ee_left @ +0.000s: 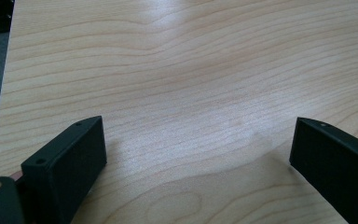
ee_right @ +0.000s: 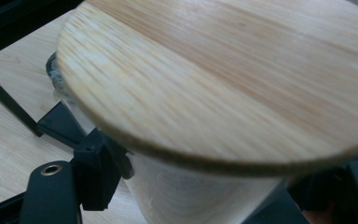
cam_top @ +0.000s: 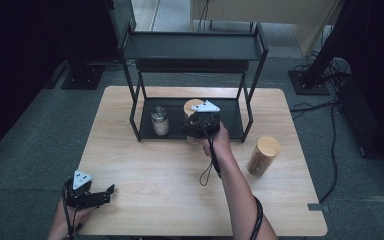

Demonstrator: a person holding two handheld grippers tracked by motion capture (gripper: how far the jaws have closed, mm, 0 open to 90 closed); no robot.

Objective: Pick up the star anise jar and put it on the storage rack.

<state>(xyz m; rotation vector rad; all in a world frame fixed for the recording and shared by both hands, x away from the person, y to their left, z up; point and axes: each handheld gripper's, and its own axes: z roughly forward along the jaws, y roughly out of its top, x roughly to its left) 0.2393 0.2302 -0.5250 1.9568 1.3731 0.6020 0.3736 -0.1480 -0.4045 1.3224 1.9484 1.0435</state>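
My right gripper (cam_top: 198,126) is at the front edge of the black rack's lower shelf (cam_top: 230,120), shut on a jar with a round wooden lid (cam_top: 190,106). In the right gripper view the lid (ee_right: 223,79) looms close and tilted. That gripper (ee_right: 209,189) has its black jaws pressed on either side of the pale jar body below it. My left gripper (cam_top: 100,195) rests low over the table's near left corner. Its jaws stand wide open over bare wood (ee_left: 200,144), with nothing between them.
A glass jar with a metal lid (cam_top: 160,120) stands on the lower shelf, left of the held jar. A second wooden-lidded jar (cam_top: 263,155) stands on the table (cam_top: 155,175) to the right of the rack. The rack's upper shelf (cam_top: 192,46) overhangs the lower one.
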